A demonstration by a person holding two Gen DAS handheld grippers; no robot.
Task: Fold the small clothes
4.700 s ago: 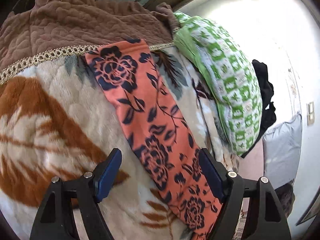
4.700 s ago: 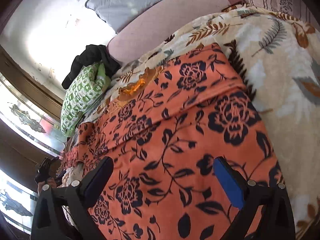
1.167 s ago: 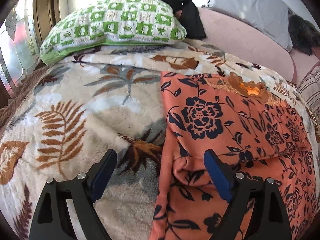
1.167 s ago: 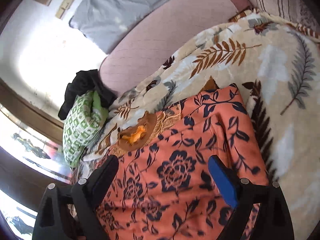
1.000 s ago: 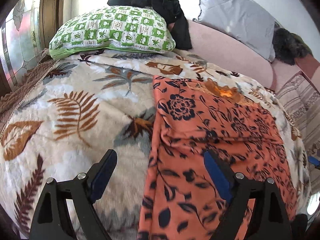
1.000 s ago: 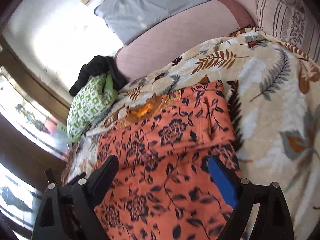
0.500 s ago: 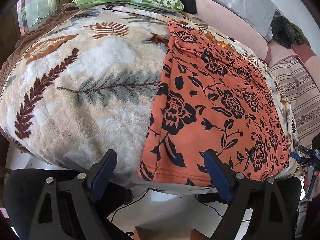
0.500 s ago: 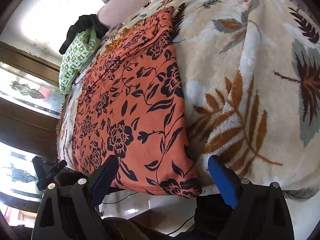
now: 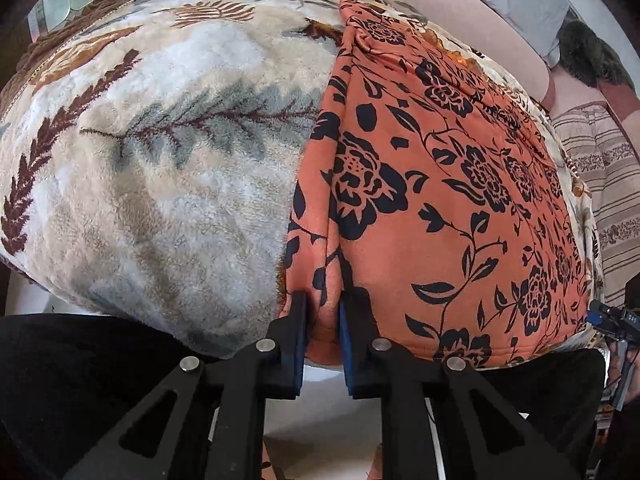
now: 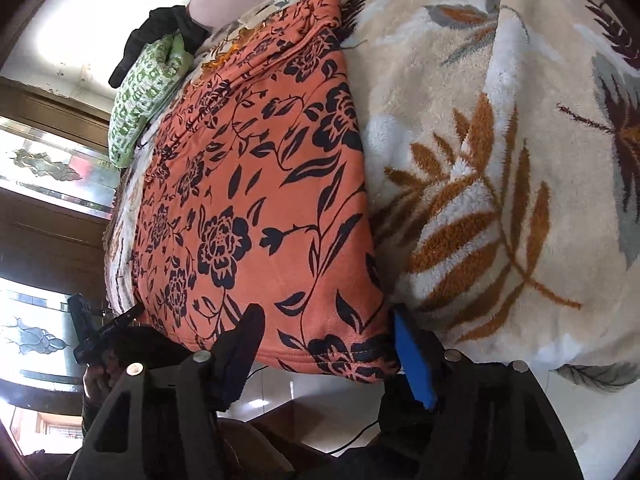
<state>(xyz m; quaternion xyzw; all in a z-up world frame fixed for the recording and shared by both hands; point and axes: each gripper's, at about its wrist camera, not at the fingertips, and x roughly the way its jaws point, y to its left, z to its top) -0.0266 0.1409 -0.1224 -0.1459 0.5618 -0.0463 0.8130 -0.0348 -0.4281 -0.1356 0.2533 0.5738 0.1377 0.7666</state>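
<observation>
An orange garment with a dark floral print [image 9: 440, 184] lies flat on a leaf-patterned fleece blanket [image 9: 168, 152], its hem at the bed's near edge. My left gripper [image 9: 322, 320] is shut on the garment's near left hem corner, pinching a fold of cloth. In the right wrist view the same garment [image 10: 256, 208] fills the centre. My right gripper [image 10: 326, 344] is open, its jaws straddling the near right hem corner without clamping it.
A green checked pillow [image 10: 144, 92] and a black cloth [image 10: 160, 36] lie at the head of the bed by a pink headboard [image 9: 472, 28]. A striped cushion [image 9: 600, 184] lies to the right. The bed edge drops to a pale floor [image 10: 592, 408].
Both grippers have pulled back from over the garment to its hem at the near bed edge. The left gripper has closed on the left hem corner. The right gripper has narrowed around the right corner.
</observation>
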